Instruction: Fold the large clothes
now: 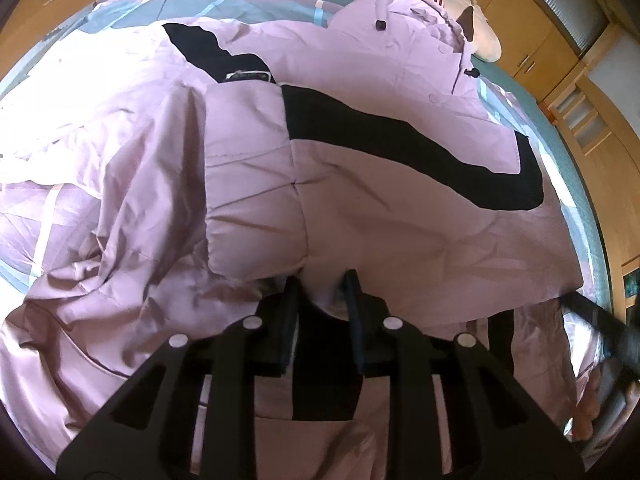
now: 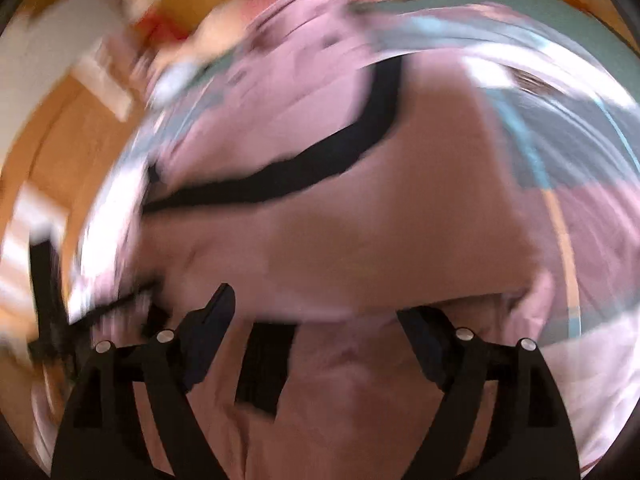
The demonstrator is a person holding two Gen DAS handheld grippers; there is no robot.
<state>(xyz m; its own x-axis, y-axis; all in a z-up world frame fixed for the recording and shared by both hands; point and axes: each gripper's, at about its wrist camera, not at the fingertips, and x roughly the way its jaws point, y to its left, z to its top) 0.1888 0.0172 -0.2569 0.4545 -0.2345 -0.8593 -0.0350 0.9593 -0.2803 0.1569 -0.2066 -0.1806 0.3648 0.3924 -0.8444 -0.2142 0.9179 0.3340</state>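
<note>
Padded pink jacket (image 1: 360,184) on bed (image 1: 532,96): soft, bulky, slick shell, likely springy. Left gripper (image 1: 322,280) pinching hem fold; right gripper (image 2: 316,312) spread, blurred. Best grip: hem corners.

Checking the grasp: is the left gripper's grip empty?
No, the left gripper pinches a bulge of the pink jacket between its fingers.

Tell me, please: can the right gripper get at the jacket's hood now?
Probably not at once. The right gripper is open over the lower part of the jacket, and the hood lies at the far end near the pillows. Nothing blocks the way; it only needs a long reach across the jacket.
</note>
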